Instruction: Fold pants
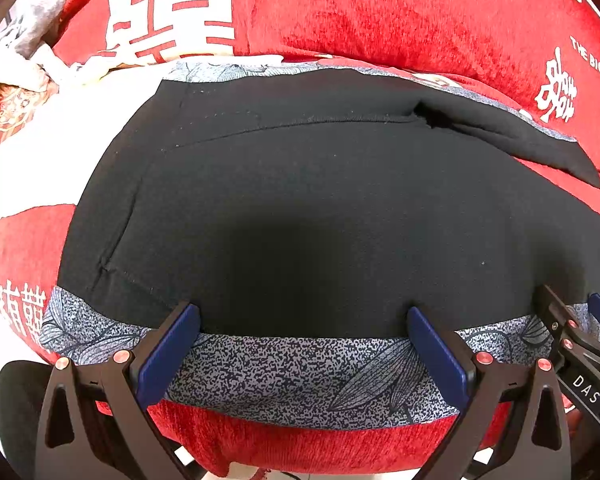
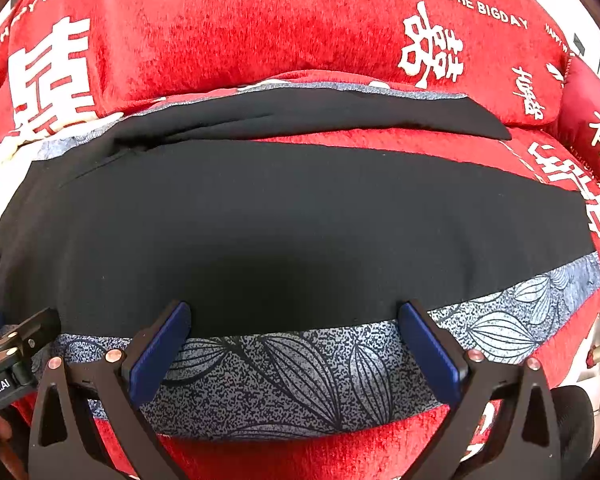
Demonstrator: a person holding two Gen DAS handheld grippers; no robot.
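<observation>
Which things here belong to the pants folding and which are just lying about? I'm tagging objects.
Job: black pants; left gripper and right gripper, both open at the near hem.

Lying about: grey leaf-print cloth under the pants; red cushions; crumpled pale fabric.

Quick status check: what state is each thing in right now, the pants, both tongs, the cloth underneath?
Black pants: spread flat, legs apart, not yet folded.
Left tongs: open at the near edge of the pants, gripping nothing.
Right tongs: open at the same edge, gripping nothing.
Grey leaf-print cloth: flat under the pants.
Red sofa cover: beneath everything.
</observation>
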